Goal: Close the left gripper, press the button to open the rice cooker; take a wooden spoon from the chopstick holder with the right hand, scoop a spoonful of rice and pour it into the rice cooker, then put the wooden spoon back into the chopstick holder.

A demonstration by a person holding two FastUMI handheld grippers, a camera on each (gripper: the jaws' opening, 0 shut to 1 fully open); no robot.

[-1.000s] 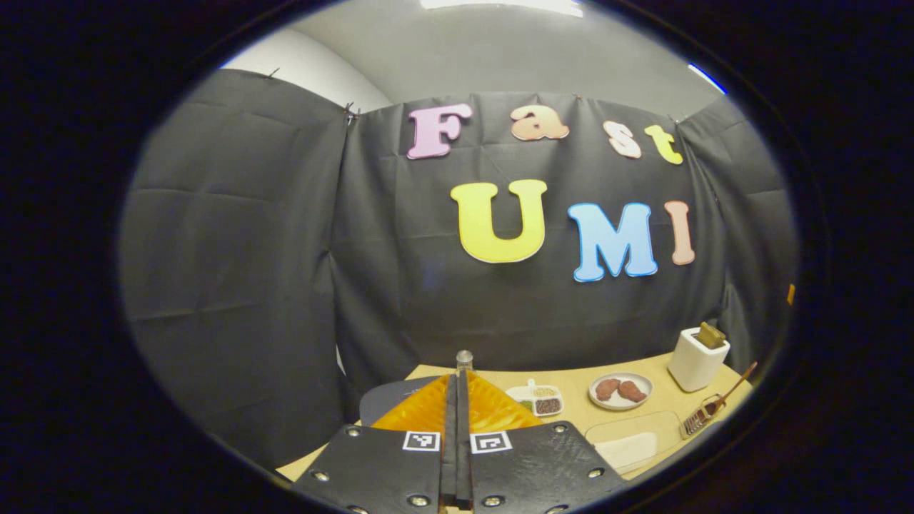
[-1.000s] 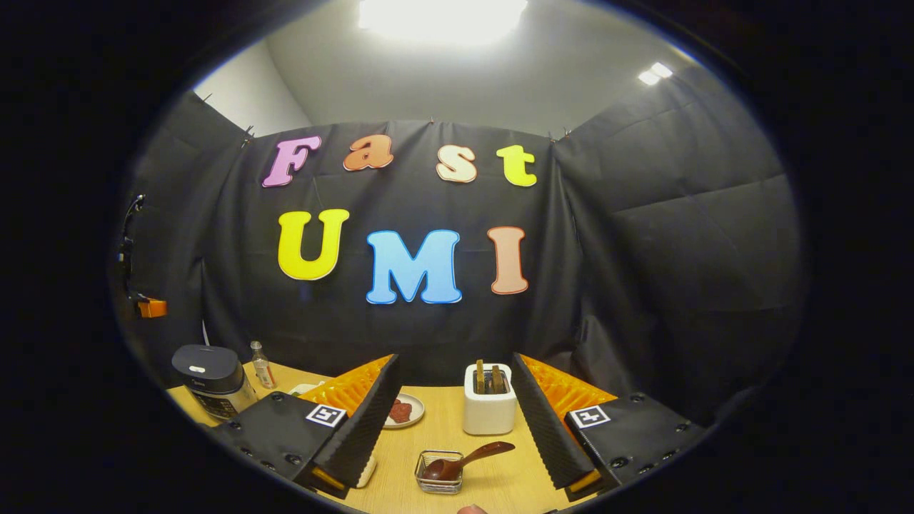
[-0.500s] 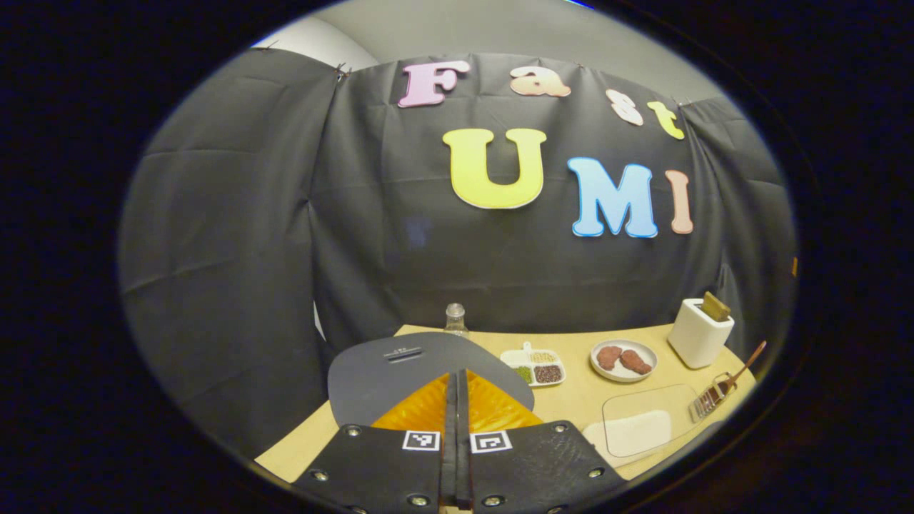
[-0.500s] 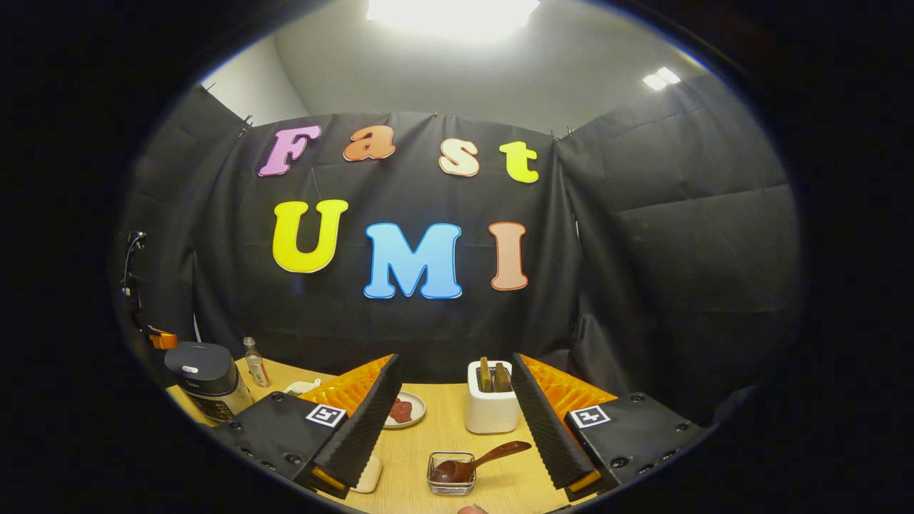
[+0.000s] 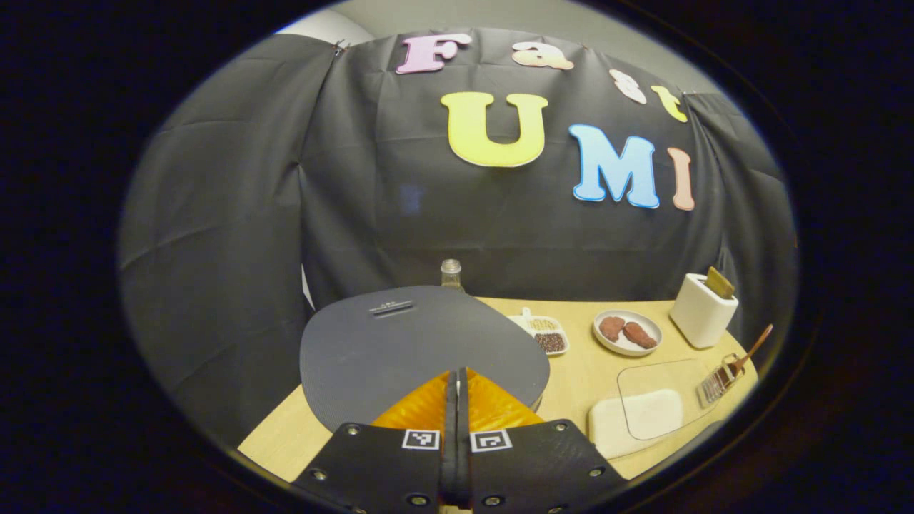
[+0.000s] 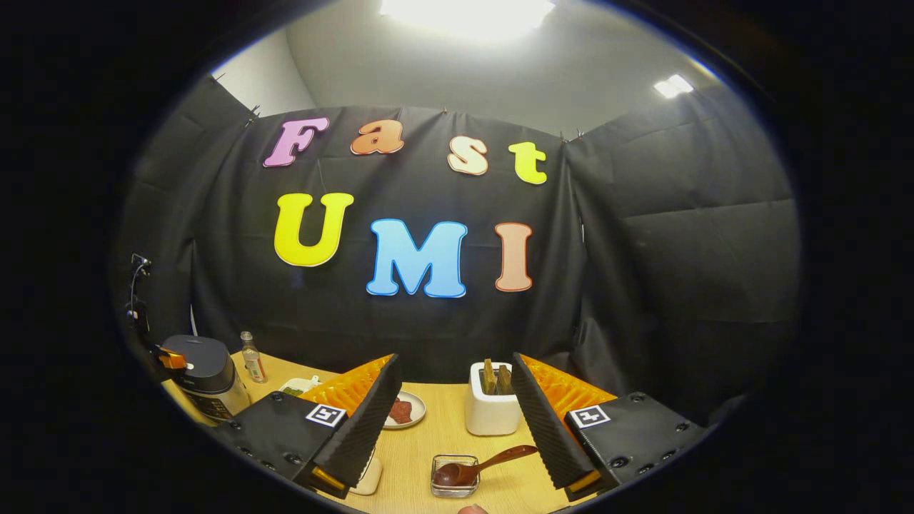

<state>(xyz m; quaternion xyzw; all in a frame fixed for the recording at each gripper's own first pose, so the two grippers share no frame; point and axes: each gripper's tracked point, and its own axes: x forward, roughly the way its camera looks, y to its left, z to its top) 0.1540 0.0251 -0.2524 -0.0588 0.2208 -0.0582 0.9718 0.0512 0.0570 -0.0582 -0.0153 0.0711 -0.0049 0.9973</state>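
The dark grey rice cooker [image 5: 400, 350] has its lid down, with a slim button [image 5: 390, 308] near the lid's far edge. My left gripper [image 5: 457, 377] is shut with nothing in it, fingertips over the lid's near edge. In the right gripper view the rice cooker [image 6: 203, 371] stands at the far left with the left gripper [image 6: 170, 358] beside its top. The wooden spoon [image 6: 485, 467] lies bowl-down in a small glass chopstick holder [image 6: 455, 477]. My right gripper [image 6: 453, 428] is open above and behind the holder. The spoon [image 5: 750, 351] and the holder [image 5: 717, 382] also sit at the table's right edge.
On the wooden table [image 5: 578, 385] stand a small bottle [image 5: 450, 273], a divided dish of grains [image 5: 544, 334], a plate of meat [image 5: 627, 333] and a white toaster [image 5: 703, 312]. A clear-lidded white container [image 5: 643, 412] lies near the front. The toaster [image 6: 493, 408] stands behind the holder.
My left gripper has come down and forward over the rice cooker, whose lid now takes up much more of its view. The right gripper has barely shifted and stays open.
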